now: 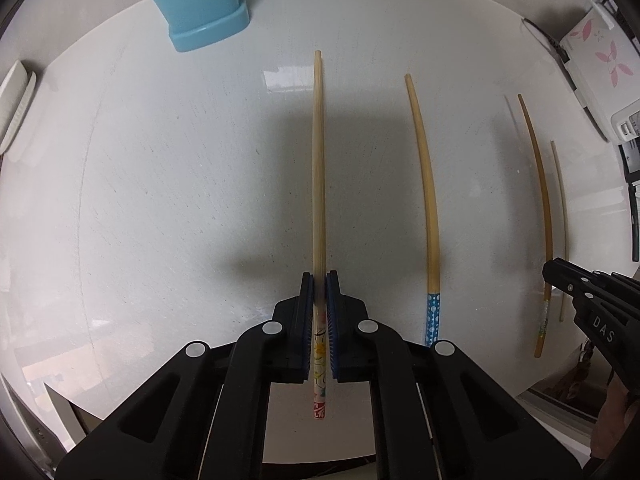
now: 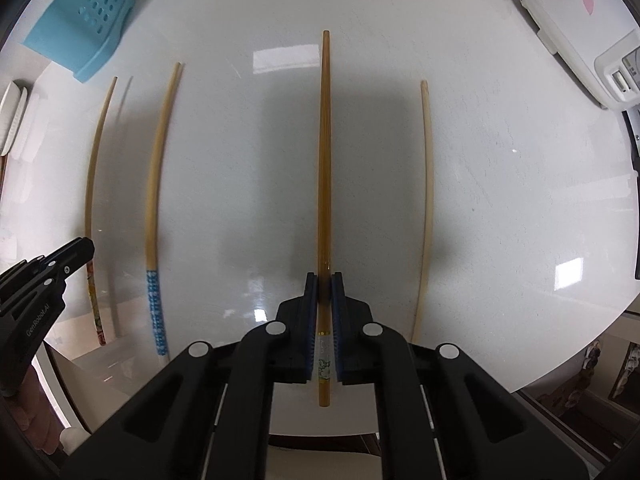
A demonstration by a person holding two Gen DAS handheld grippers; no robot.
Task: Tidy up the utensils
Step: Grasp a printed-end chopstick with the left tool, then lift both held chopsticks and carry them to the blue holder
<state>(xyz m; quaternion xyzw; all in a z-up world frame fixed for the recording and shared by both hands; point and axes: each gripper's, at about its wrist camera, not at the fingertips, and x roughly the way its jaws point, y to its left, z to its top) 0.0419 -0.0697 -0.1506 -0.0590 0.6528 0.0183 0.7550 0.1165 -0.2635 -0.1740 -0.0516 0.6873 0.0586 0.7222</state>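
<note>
Both jaws closed, one chopstick each, on the white worktop (image 1: 160,200).
My left gripper (image 1: 319,280) clamps the floral-handled chopstick (image 1: 318,160); the blue-dotted chopstick (image 1: 424,200) lies between; my right gripper (image 2: 324,280) clamps the amber chopstick (image 2: 325,152); a pale chopstick (image 2: 427,200) lies beyond.

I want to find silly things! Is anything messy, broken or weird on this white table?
Nothing is broken or spilled. The odd bit: the chopsticks don't match. The left gripper holds a flower-patterned chopstick, the right gripper a darker one, and a blue-dotted chopstick and a plain pale chopstick lie loose outside the blue holder.
</note>
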